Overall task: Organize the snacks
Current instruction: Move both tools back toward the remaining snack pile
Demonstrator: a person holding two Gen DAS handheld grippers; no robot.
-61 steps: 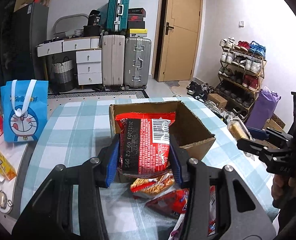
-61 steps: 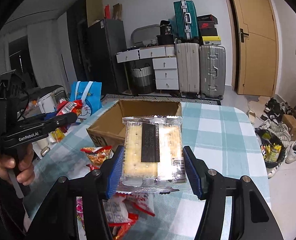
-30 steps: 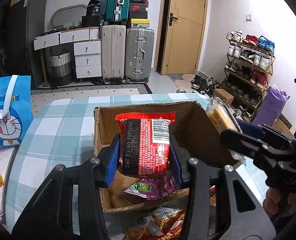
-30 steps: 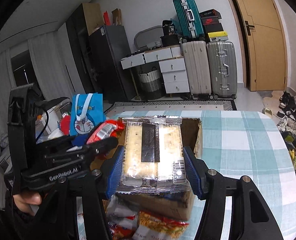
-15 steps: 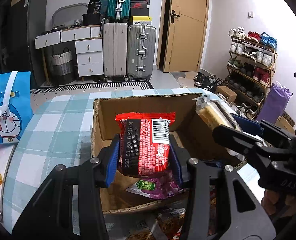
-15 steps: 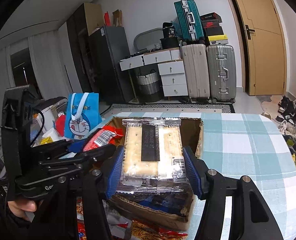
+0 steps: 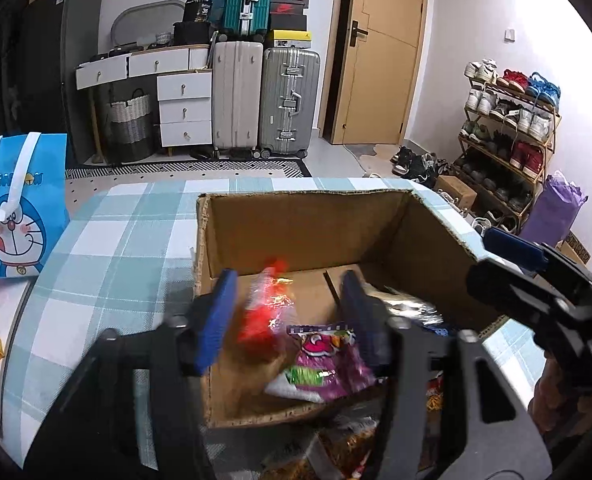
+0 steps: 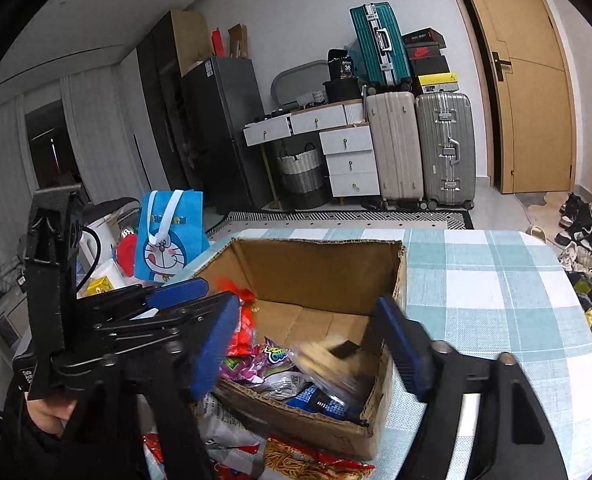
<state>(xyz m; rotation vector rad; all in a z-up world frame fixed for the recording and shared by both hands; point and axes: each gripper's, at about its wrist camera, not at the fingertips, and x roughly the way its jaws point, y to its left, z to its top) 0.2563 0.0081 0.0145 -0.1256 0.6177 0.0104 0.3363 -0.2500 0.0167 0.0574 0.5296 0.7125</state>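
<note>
1. Left wrist view: my left tongs (image 7: 288, 316) have just been opening over the cardboard box (image 7: 308, 224) at frame centre, and their blue pads stand apart. The red packet (image 7: 266, 312) is a blur between them, touching neither pad, so I judge it is dropping free into the box.
2. Right wrist view: my right tongs (image 8: 308, 340) have just been opening too. The cracker pack (image 8: 328, 354) is a smear low between the jaws, clear of both pads, falling toward the box's lower right corner.
3. A purple packet (image 7: 320, 360) already lies inside, near the front wall.
4. More loose snacks (image 8: 312, 460) lie on the checked bench (image 8: 496, 280) at the bottom of the frame, just in front of the box.
5. Handling, as I judge it: these are light, crinkly film bags, slick and puffed with air. Contents are brittle, so a hard squeeze would crush them.
6. I would take each across its narrow width near the middle, pads flat on the sides, as a sealed edge could slip.
</note>
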